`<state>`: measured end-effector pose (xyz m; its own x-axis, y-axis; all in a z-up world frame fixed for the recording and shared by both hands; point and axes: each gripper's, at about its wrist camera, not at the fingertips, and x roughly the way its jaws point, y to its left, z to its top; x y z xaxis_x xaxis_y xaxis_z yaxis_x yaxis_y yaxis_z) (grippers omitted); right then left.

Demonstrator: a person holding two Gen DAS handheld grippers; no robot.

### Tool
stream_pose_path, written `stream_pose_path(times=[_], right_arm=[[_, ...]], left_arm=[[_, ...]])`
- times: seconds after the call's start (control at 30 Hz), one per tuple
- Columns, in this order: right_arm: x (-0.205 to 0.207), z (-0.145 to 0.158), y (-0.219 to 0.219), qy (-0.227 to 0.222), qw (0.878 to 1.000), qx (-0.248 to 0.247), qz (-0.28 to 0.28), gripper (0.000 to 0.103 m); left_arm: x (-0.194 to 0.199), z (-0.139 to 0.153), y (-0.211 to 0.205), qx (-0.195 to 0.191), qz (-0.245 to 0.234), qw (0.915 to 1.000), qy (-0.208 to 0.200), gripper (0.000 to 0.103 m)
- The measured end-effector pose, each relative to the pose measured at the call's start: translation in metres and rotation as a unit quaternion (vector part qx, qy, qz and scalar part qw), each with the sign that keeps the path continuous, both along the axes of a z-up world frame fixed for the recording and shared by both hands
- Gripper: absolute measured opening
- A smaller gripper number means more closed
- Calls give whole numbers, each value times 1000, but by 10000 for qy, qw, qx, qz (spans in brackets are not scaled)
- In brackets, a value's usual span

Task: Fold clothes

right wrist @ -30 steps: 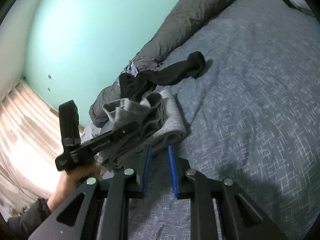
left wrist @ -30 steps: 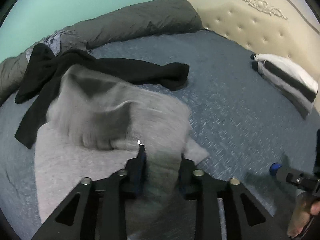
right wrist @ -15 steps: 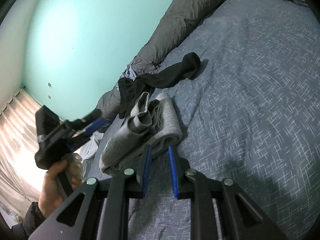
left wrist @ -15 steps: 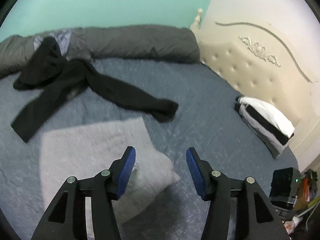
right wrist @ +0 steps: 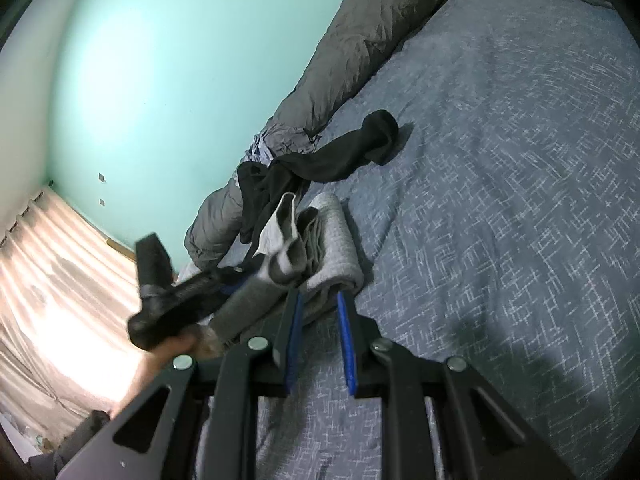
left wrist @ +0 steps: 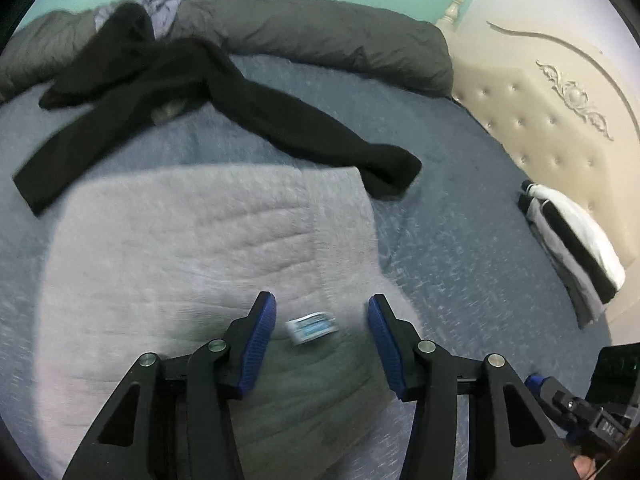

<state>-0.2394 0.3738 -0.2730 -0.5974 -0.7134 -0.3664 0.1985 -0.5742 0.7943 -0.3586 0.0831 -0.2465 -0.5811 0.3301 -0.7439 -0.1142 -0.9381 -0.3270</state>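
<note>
Left wrist: left gripper [left wrist: 322, 320] held spread over grey garment [left wrist: 208, 248]; nothing pinched. Black garment [left wrist: 208, 92] lies at 12 o'clock, unfolded. Right gripper [right wrist: 318, 334] nearly pressed together, empty.

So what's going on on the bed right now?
A person is folding a grey garment on the bed with a handheld gripper in each hand. The left gripper is open over the near edge, by the white label; its jaws have just been closing a little, pressing on nothing. The right gripper, jaws narrowly apart and empty, sits low beside the garment's folded end. A black garment lies unfolded behind it, and a folded striped piece rests near the headboard.
</note>
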Motion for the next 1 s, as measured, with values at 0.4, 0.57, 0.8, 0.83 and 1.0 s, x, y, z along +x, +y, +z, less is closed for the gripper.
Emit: stream_pose_path(times=[0.4,0.57,0.8,0.83,1.0], right_arm=[[-3,-2,1,-77,9999,-10,71,17],[-2,0,-7,-66,9998,90,170,17],[0,-2,-20,-87,9993,233,268,17],[0,-2,-22,-92,9992,257,282,17],[0,-5,-26,-129,9989,298,337,17]], left_arm=[[30,35,-38,477,175,9982,308,53],[67,53,-102,91,627,9963,572,54],[74,18,-140,85,822,9962,290,53],[71,13,-137,94,793,9965,263,53],[71,-7,-127,-5,818,9965,173,53]])
